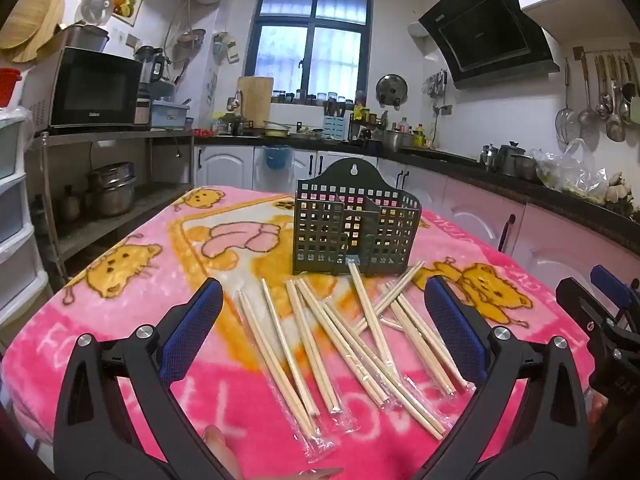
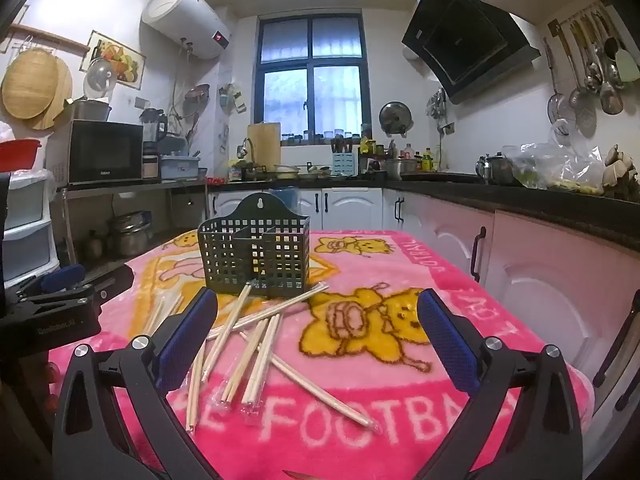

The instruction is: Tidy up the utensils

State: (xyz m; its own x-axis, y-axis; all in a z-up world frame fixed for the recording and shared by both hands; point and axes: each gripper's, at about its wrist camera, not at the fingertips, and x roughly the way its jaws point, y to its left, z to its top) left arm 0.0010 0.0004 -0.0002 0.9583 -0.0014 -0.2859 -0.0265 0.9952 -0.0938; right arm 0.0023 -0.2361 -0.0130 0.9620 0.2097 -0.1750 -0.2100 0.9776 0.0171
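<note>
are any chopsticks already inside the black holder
No, the black holder stands empty through its grid walls, while the chopsticks all lie loose on the pink blanket in front of it.

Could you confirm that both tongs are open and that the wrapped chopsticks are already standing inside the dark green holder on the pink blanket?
Not quite: the chopsticks are not in the holder; they lie scattered on the blanket in front of it, as the left wrist view shows. Both the left tongs and right tongs are open.

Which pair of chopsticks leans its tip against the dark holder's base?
The pair running up the middle of the pile: its far tip touches the front base of the holder. The other pairs lie flat on the blanket, short of it.
</note>
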